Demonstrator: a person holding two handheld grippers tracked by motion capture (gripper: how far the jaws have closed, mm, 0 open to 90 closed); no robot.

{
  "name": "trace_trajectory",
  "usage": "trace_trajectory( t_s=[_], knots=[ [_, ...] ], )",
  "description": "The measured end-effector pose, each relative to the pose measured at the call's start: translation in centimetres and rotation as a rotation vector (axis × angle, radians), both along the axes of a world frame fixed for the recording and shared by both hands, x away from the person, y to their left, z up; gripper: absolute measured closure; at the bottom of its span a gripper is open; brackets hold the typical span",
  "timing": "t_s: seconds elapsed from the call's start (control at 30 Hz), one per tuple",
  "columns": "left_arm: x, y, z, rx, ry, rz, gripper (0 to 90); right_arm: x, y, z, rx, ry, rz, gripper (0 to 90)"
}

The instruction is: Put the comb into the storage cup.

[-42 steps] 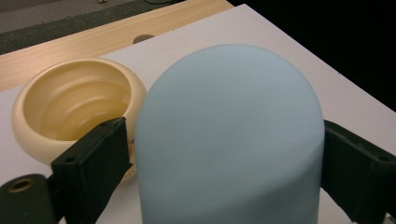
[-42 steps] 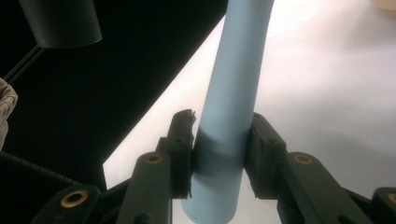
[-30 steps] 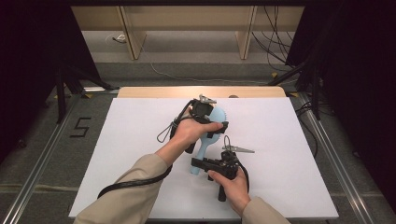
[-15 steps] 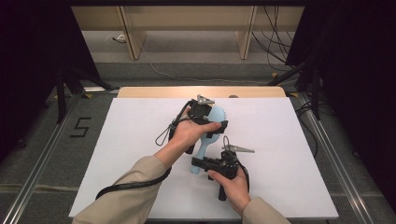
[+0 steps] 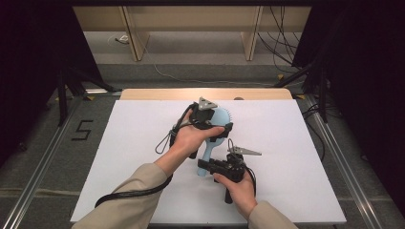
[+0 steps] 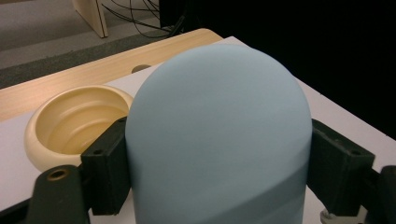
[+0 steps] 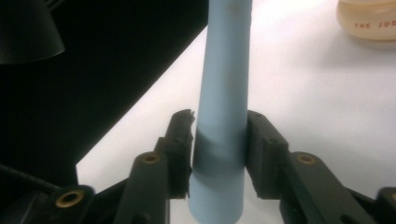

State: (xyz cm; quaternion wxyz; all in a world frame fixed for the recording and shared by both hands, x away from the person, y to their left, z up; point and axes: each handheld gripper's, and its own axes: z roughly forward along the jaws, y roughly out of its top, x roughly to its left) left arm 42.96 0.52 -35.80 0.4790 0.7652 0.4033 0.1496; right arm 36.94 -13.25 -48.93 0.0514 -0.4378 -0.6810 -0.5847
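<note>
The left gripper [image 5: 224,128] clamps the broad rounded head of a pale blue hairbrush [image 6: 219,140], near table centre, probably to steady it. At its ten o'clock in the left gripper view sits a cream bowl [image 6: 70,123]. At five o'clock from the head, the right gripper [image 5: 204,165] pinches the tapering handle. The brush is matte, smooth-backed, toothed along the rim.
</note>
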Motion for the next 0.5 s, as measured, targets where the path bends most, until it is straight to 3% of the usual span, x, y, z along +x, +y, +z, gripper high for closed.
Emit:
trace_trajectory(
  t_s=[0.2,0.23,0.33,0.5],
  knots=[
    [-0.2,0.3,-0.1,-0.01,-0.021,0.002,19.6,0.1,0.1,0.2,-0.052,-0.042,-0.025,54.8],
    [-0.3,0.3,-0.1,-0.013,-0.025,0.002,19.7,0.1,0.0,0.3,-0.073,-0.055,-0.036,49.5],
    [-0.6,0.4,-0.2,-0.047,-0.058,0.01,19.6,0.2,0.0,0.6,-0.118,-0.097,-0.05,41.8],
    [-0.7,0.6,-0.4,-0.05,-0.1,0.027,19.7,0.3,-0.2,1.2,-0.168,-0.155,-0.076,32.4]
  ],
)
